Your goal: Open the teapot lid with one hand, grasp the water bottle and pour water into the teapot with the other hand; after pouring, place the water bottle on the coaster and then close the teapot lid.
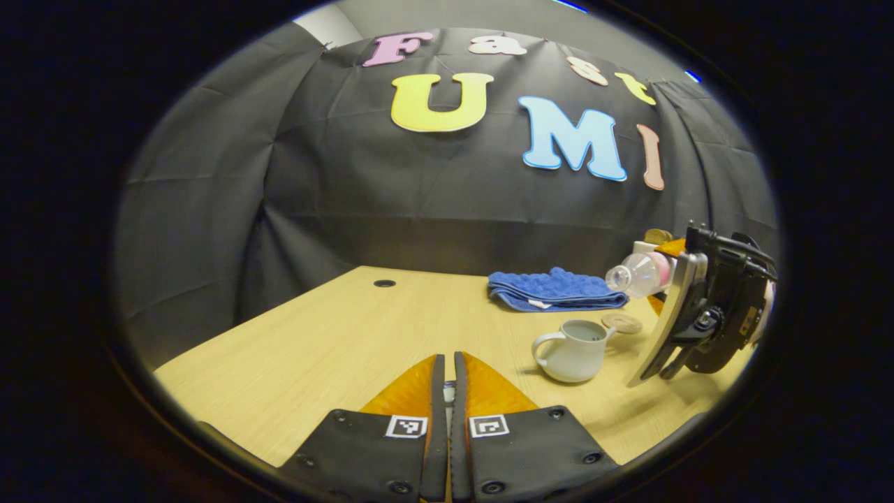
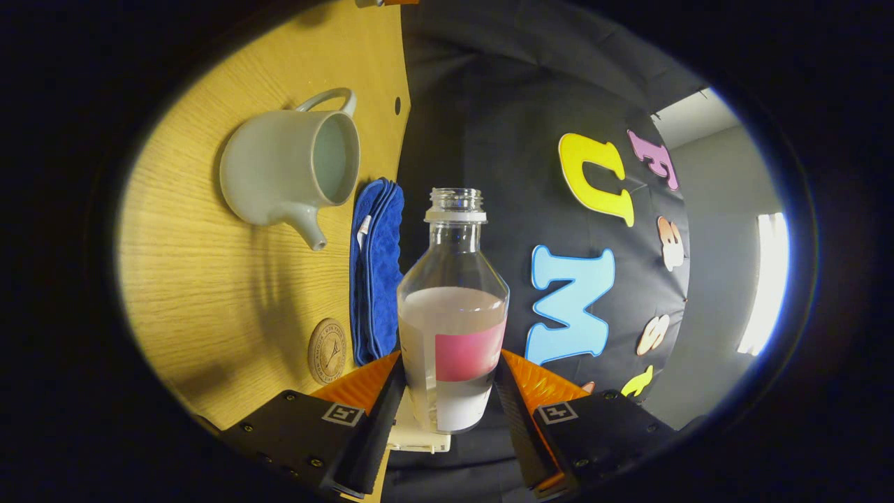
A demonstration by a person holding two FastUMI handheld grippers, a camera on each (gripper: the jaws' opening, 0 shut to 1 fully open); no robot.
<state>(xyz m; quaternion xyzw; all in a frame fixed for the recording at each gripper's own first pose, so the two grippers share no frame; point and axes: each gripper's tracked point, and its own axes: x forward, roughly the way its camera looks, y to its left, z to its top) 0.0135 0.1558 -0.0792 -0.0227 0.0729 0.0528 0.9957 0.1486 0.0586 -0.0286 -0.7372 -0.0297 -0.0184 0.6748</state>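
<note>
At the left, the left gripper (image 1: pixel 449 381) hangs low over the bare counter (image 1: pixel 328 335), its fingers nearly together; something small and pale shows in the slit between them, perhaps the lid, though I cannot tell. Farther right the teapot (image 1: pixel 573 349) stands open, handle to the left, with a blue cloth (image 1: pixel 555 290) behind it and the coaster (image 1: pixel 621 323) just beside its spout. Rightmost, the right gripper (image 2: pixel 450 388) is clamped on the bottle (image 2: pixel 452 307), both fingers pressing its labelled body. The bottle is uncapped, tipped on its side, its mouth above and a little right of the teapot.

The pour looks about to begin. To do it well, I would bring the mouth over the middle of the opening first, then tilt slowly so the stream stays thin and lands inside.
</note>
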